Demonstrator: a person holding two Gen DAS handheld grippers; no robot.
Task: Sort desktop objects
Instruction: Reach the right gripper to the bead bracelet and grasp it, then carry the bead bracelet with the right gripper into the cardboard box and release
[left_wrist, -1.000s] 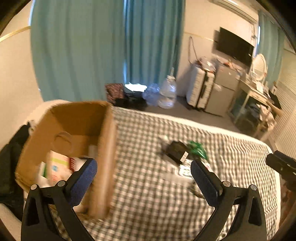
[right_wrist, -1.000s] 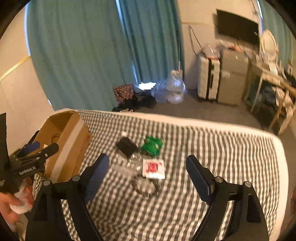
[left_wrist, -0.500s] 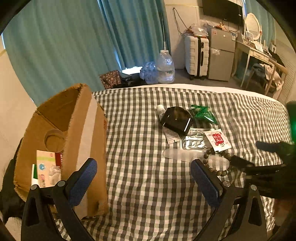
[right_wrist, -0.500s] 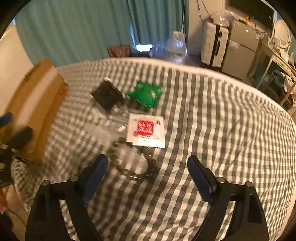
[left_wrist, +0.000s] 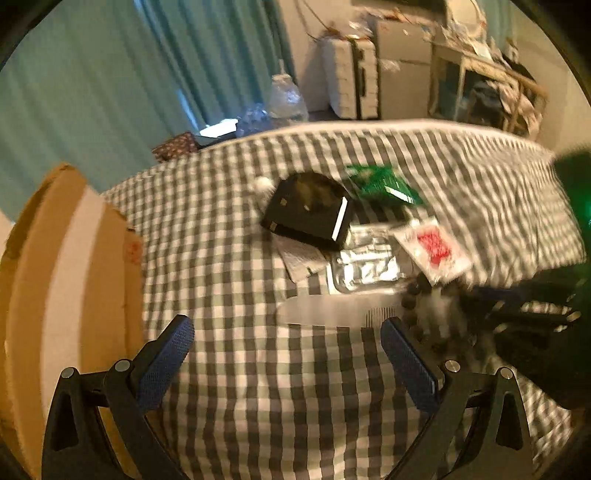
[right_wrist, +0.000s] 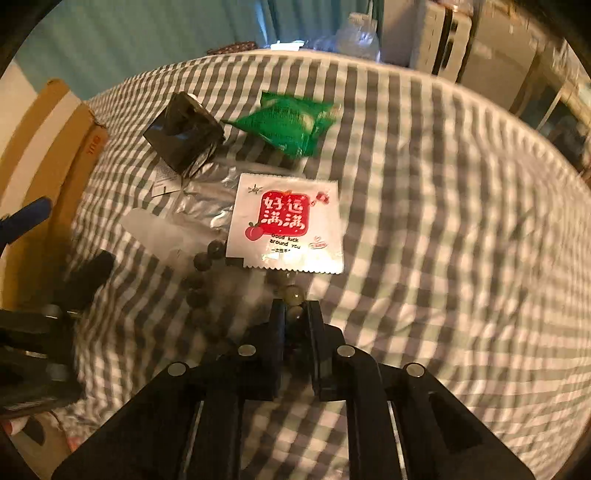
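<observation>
Several packets (right_wrist: 284, 221) beside cardboard box (left_wrist: 66, 280)

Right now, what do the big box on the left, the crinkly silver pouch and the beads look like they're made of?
The box looks like plain brown cardboard, matte, with a raw torn edge and a pale tape strip. The silver pouch looks like metallised foil or plastic film: shiny and creased. The bead bracelet has round, dark, glossy beads, possibly stone or glass; too blurred to say.

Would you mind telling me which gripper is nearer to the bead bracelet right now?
Right. The right gripper is closing on the bead bracelet, a bead between its fingertips. The left gripper hangs open over bare checked cloth, the bracelet just beyond its right finger.
</observation>
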